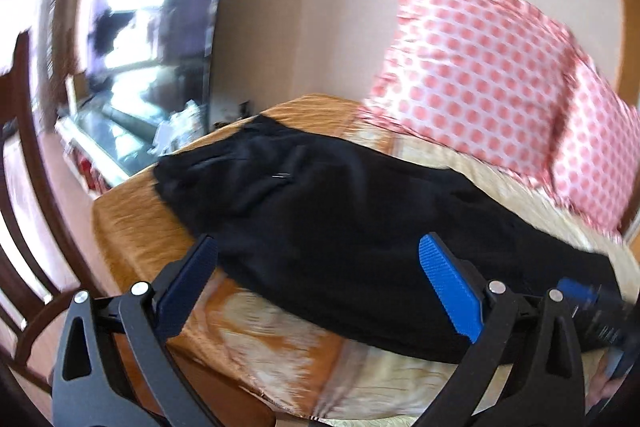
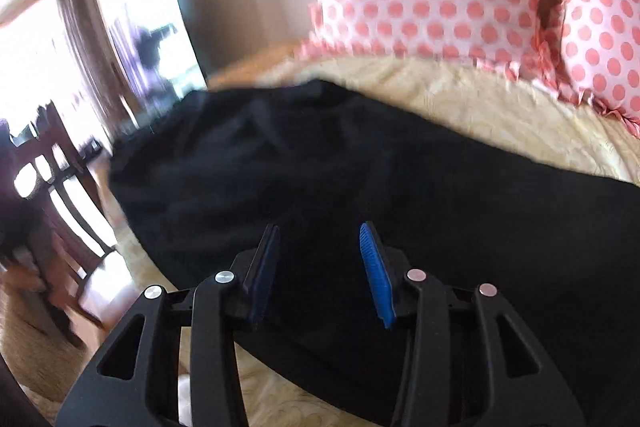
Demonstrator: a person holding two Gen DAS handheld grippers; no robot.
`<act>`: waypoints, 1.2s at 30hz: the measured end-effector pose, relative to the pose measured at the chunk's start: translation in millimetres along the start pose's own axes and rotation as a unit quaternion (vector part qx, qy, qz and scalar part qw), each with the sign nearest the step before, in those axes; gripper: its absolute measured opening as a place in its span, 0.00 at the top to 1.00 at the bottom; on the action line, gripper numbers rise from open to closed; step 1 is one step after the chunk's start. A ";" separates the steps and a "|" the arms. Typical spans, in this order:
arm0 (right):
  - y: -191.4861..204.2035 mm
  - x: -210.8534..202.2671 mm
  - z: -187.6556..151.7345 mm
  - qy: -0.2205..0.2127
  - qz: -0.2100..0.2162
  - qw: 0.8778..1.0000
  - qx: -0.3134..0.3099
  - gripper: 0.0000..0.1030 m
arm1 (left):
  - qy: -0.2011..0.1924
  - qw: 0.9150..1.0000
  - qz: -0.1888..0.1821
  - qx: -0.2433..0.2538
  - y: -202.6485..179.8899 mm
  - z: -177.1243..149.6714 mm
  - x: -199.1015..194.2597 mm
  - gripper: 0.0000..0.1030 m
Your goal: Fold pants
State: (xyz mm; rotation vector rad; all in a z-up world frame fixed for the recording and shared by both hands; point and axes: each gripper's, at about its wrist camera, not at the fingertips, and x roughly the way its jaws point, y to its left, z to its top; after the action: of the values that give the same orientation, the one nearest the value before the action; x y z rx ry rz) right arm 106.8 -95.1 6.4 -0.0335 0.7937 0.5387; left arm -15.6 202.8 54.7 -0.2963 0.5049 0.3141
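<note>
While both cameras blur a little, the black pants (image 1: 340, 219) lie stretched flat on the bed (image 1: 132, 227), running from the bed's far left corner across its middle toward the right edge, over a sheet that is orange on one side and cream on the other. Above their near edge hangs the left gripper (image 1: 320, 263), its blue fingers (image 1: 448, 287) spread wide with nothing between them. Low over the dark cloth sits the right gripper (image 2: 320, 255), jaws parted more narrowly and empty too; whether its tips touch the fabric I cannot tell. Two pink-dotted pillows (image 1: 472, 67) lean along the far side of the bed, just beyond the pants. A television (image 1: 160, 59) stands past the left corner, and a dark wooden chair (image 2: 60, 187) waits beside the bed
</note>
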 end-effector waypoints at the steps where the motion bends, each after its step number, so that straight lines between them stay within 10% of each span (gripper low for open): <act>1: 4.3 2.2 -3.6 0.003 -0.005 1.000 -0.011 0.57 | 0.003 1.000 0.002 -0.012 9.7 2.4 0.3 0.02; 19: 4.0 1.1 -5.9 -0.003 0.018 1.000 -0.002 0.56 | 0.149 0.952 -0.104 -0.247 121.8 39.8 82.8 0.04; 31: 3.6 2.1 -7.1 -0.007 0.019 1.000 -0.003 0.56 | 0.167 0.951 -0.126 -0.228 100.3 34.4 85.4 0.03; 36: 3.6 2.0 -7.2 -0.009 0.019 1.000 -0.005 0.56 | 0.197 0.908 -0.227 -0.292 97.8 20.6 88.5 0.03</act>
State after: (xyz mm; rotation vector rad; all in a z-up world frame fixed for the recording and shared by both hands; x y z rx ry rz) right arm 101.3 -92.7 0.5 -0.0236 0.7761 0.5789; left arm 31.0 318.4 7.1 -1.0600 0.7136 -0.0661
